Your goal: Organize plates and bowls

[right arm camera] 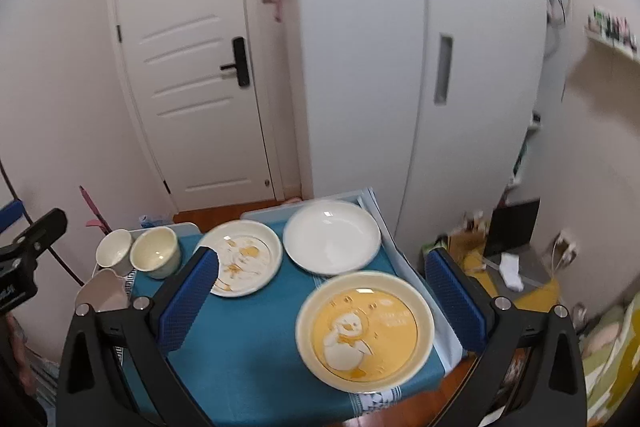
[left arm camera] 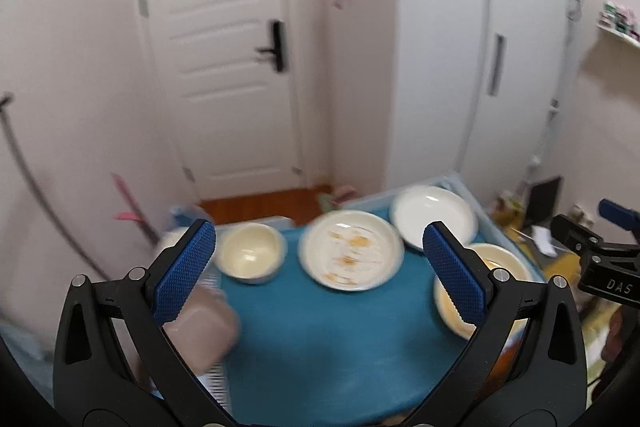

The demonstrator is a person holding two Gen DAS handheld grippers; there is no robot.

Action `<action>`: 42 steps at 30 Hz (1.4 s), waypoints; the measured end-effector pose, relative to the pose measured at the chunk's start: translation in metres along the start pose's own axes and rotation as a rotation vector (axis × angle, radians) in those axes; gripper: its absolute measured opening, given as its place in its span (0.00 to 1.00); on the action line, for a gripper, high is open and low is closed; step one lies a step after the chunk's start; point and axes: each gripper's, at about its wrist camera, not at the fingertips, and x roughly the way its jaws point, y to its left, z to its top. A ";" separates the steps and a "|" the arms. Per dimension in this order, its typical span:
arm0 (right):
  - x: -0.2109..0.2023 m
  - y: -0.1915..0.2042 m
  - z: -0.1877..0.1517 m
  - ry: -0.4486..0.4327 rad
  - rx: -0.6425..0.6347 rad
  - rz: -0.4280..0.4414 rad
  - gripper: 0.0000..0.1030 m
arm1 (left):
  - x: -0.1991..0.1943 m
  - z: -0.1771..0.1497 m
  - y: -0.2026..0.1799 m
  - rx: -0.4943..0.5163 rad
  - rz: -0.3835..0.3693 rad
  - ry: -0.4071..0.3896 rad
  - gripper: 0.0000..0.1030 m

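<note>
On a small table with a blue cloth (right arm camera: 256,355) lie three plates: a yellow one with a cartoon duck (right arm camera: 365,330) at the front right, a plain white one (right arm camera: 332,237) behind it, and a cream one with orange marks (right arm camera: 246,257) to the left. Two cream bowls (right arm camera: 155,253) (right arm camera: 114,253) stand at the far left. In the left wrist view the marked plate (left arm camera: 351,250), white plate (left arm camera: 434,217), one bowl (left arm camera: 251,253) and part of the yellow plate (left arm camera: 496,263) show. My left gripper (left arm camera: 318,269) and right gripper (right arm camera: 320,301) both hover open above the table, holding nothing.
A pinkish lidded container (left arm camera: 200,331) sits at the table's left edge. A white door (right arm camera: 188,75) and white wardrobe (right arm camera: 420,67) stand behind. Clutter, a dark box (right arm camera: 510,227) and yellow items fill the floor at the right.
</note>
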 end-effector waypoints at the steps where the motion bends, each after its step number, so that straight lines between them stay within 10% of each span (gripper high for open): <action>1: 0.005 -0.010 -0.002 0.013 0.011 -0.007 1.00 | 0.012 -0.001 -0.010 0.009 -0.032 0.025 1.00; 11: 0.087 -0.114 -0.037 0.242 0.056 0.091 0.98 | 0.122 -0.044 -0.096 0.034 -0.151 0.289 1.00; 16: 0.133 -0.144 -0.061 0.367 0.037 0.225 0.78 | 0.175 -0.081 -0.121 -0.015 -0.158 0.435 0.97; 35: 0.216 -0.173 -0.089 0.557 -0.098 0.409 0.20 | 0.239 -0.158 -0.152 -0.121 -0.158 0.673 0.23; 42: 0.223 -0.173 -0.090 0.557 -0.115 0.405 0.14 | 0.244 -0.157 -0.154 -0.124 -0.173 0.679 0.20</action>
